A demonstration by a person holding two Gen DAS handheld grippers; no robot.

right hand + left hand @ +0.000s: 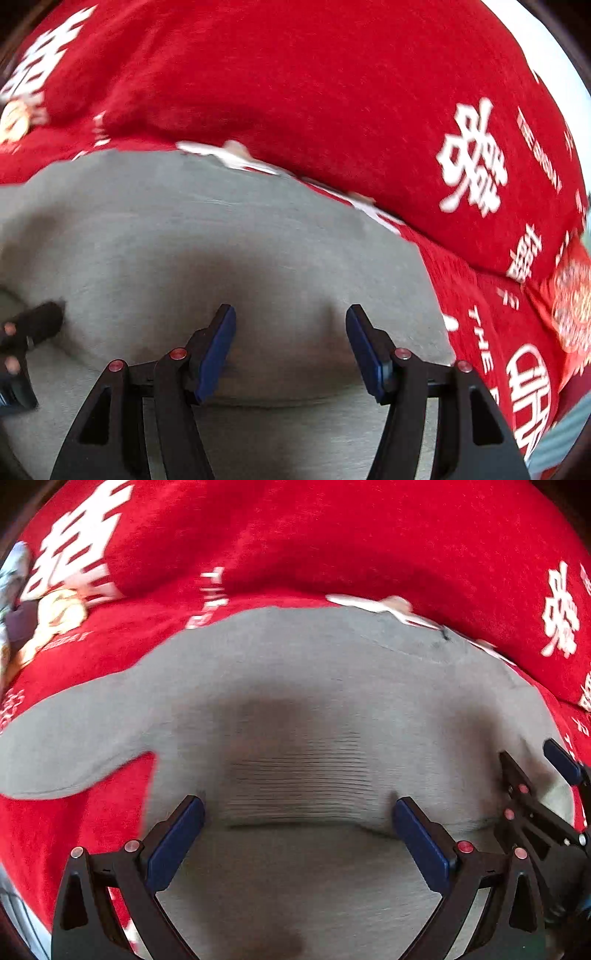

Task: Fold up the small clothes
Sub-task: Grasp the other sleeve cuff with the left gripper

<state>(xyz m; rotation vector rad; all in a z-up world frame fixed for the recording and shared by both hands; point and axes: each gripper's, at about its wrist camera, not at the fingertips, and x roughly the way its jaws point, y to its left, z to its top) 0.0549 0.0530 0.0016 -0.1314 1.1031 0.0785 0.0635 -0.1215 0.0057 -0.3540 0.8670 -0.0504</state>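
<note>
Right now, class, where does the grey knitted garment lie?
The grey knitted garment lies spread on the red printed cloth, filling the lower middle of both wrist views, beneath both open grippers.

Red cloth (332,535) with white printed characters and lettering spread across the whole surface, cartoon print (55,616) at far left, round gold-and-red emblem (572,306) at right edge, pale surface (561,74) beyond far right corner.

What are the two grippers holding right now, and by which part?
Nothing. The left gripper and right gripper both stand open over the grey garment.
</note>
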